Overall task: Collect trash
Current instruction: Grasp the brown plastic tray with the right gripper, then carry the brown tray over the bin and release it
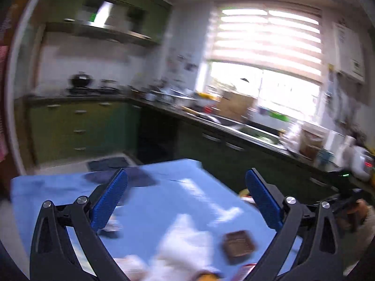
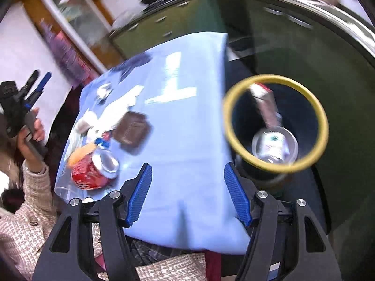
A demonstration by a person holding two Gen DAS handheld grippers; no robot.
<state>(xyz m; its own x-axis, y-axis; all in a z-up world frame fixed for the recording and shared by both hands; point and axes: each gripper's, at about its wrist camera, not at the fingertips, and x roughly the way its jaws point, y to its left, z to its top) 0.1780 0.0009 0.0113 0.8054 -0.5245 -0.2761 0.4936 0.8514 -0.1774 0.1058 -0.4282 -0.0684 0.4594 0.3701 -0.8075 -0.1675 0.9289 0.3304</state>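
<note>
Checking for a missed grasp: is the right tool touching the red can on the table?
Apart. The right wrist view shows the right tool open over bare blue cloth, the red can lying clear of its fingers.

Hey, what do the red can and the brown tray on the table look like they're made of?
Red can: likely aluminium, with a shiny silver top and printed red side. Brown tray: probably thin moulded plastic, dark with a slight sheen and a raised rim, though blur leaves it uncertain.

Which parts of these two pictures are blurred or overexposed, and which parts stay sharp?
Left wrist view: the window is blown out white; the blue tablecloth and brown tray are smeared by motion, while the left gripper stays sharp. Right wrist view: the yellow-rimmed bin and brown tray are blurred, the red can less so; the right gripper is crisp. Both views curve strongly at the edges.
</note>
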